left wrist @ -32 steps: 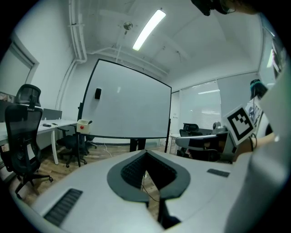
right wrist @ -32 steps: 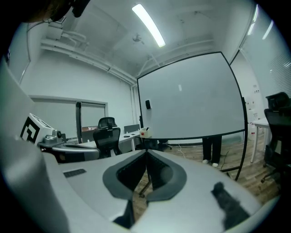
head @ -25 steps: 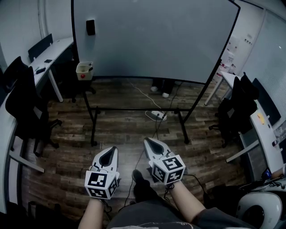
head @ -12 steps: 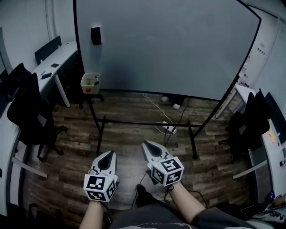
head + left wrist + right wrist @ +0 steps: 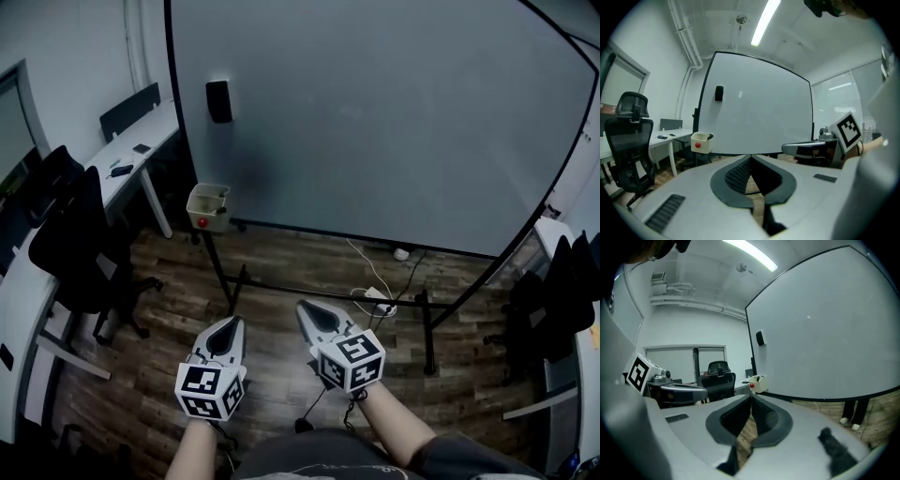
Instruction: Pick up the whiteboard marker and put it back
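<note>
Both the left claw (image 5: 232,323) and the right claw (image 5: 305,307) are closed and empty. Ahead and to the left, well apart, a cream, smooth-sided box (image 5: 208,206) hangs at the glossy whiteboard's (image 5: 394,122) lower corner. The marker (image 5: 710,137) is probably the dark stub poking near-upright from it. The left claw is nearer.

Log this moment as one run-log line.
left gripper: jaws shut, empty | right gripper: jaws shut, empty | whiteboard: ahead | beige box: lower-left of board | marker: not held
</note>
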{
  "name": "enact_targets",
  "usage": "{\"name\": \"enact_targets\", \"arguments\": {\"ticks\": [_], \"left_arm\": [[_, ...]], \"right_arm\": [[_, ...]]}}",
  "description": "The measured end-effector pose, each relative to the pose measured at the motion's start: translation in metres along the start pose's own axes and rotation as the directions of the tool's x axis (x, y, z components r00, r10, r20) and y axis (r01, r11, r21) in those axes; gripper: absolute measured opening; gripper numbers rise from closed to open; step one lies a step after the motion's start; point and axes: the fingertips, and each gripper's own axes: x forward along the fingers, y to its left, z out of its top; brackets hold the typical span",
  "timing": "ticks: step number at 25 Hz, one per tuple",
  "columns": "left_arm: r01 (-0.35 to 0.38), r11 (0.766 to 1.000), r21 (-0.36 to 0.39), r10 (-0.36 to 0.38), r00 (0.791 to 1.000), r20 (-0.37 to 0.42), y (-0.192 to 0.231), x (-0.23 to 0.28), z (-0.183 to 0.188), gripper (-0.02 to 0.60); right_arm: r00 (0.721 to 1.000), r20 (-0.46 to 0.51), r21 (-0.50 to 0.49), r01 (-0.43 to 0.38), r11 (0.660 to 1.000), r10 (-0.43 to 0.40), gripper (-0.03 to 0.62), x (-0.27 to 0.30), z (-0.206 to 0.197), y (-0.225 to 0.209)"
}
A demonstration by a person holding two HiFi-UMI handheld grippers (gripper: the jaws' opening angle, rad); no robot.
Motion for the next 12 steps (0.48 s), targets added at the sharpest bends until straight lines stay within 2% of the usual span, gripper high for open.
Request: {"name": "enact_targets", "arguments": {"ticks": [6,12], "left_arm": [[-0.095,0.995,-0.022,0.095,0.995,0.013,0.031,0.022,0.012,0.014],[-0.138,0.990,-0.027,0.138,0.990,0.024,0.062,0.031,0.022,0.014]], "right_arm": [[0.998,0.007,0.010,-0.067,0.998,0.067,0.025,0.043,0.008,-0.018],[0.994,0.013,0.033,-0.110,0.993,0.110,0.025,0.084,0.017,-0.014]]}}
